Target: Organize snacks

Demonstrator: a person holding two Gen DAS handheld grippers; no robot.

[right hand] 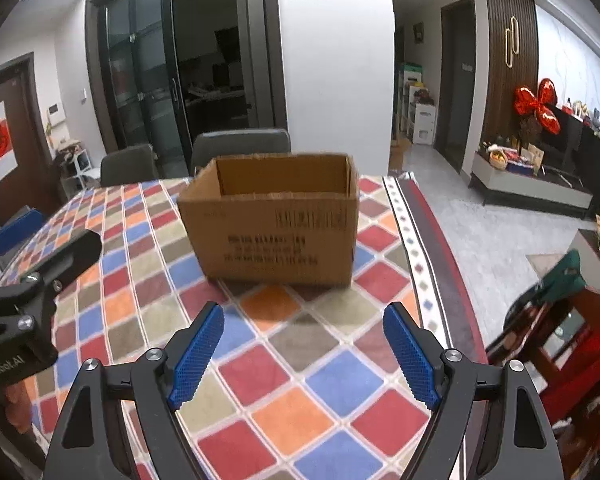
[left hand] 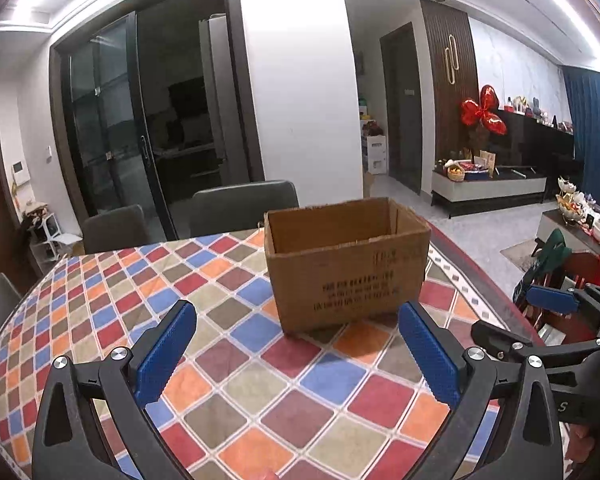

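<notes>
An open brown cardboard box (left hand: 346, 264) stands upright on the table's checkered cloth (left hand: 236, 344); it also shows in the right wrist view (right hand: 274, 224). Its inside floor is hidden and no snacks are visible. My left gripper (left hand: 296, 350) is open and empty, a short way in front of the box. My right gripper (right hand: 302, 354) is open and empty, also in front of the box. The right gripper shows at the right edge of the left wrist view (left hand: 556, 320); the left gripper shows at the left edge of the right wrist view (right hand: 32, 272).
Grey chairs (left hand: 242, 206) stand behind the table's far edge. A red chair with a green item (right hand: 564, 320) stands to the right of the table. A low TV cabinet (left hand: 488, 188) with goods is far right. The table's right edge (right hand: 440, 264) runs near the box.
</notes>
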